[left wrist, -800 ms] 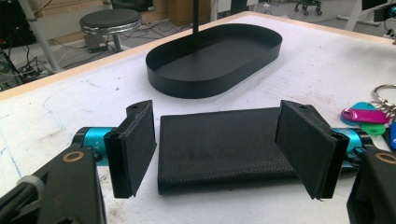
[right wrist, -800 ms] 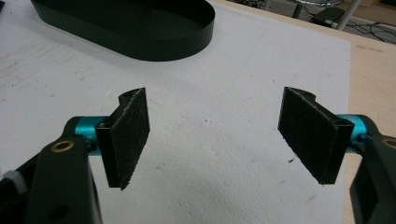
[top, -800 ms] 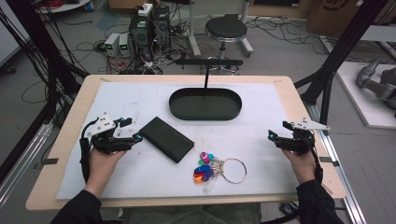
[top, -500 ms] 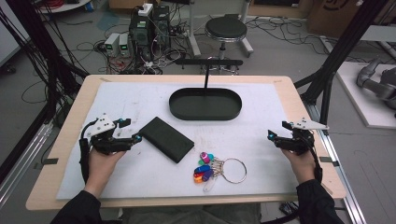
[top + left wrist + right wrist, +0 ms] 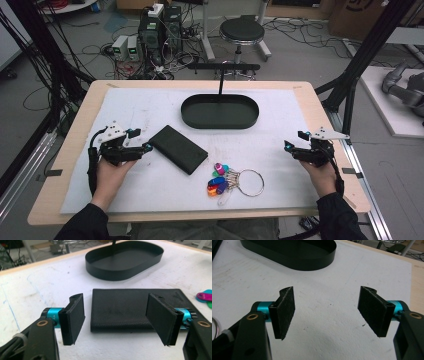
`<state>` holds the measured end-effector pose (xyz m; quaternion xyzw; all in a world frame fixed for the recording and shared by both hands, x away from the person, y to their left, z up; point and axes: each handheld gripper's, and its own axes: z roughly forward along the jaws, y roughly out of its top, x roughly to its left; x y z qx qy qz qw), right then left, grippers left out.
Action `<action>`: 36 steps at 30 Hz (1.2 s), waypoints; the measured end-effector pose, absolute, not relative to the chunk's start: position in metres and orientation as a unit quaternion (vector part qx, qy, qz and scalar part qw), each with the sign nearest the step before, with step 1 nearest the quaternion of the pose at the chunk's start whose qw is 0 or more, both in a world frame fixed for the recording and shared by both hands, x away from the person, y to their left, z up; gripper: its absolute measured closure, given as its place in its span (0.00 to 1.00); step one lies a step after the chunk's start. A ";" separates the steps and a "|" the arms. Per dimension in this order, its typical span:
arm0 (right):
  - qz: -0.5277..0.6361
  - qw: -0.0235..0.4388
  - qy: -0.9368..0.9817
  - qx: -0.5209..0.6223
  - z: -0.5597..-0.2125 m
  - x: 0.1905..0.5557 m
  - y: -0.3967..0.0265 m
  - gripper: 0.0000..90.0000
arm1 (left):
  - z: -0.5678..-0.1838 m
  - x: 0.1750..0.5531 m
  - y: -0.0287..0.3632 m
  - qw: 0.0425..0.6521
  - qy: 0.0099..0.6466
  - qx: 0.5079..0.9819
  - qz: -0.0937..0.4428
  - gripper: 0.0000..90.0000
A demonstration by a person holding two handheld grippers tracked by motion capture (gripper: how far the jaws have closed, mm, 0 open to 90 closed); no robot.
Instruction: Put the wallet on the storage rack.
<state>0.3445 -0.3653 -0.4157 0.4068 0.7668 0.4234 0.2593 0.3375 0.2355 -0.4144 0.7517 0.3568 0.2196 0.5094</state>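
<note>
Left claw (image 5: 141,140) is spread, empty, just short of the black wallet (image 5: 178,149), which lies flat on the counter (image 5: 310,100); its near edge sits between the jaws. Right claw (image 5: 294,140) is spread over bare white mat (image 5: 150,105). Key ring (image 5: 235,181) lies beside the wallet; oval tray (image 5: 220,112) beyond, its post top cut off in the left gripper view.

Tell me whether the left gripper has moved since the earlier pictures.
No. In the high view the left gripper sits at the same spot beside the black wallet, its fingers open and pointing at it as before.
</note>
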 end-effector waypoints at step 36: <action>0.416 0.266 0.775 0.395 -0.417 0.340 -0.365 0.34 | -0.449 0.385 0.245 0.462 0.436 0.768 0.085 0.71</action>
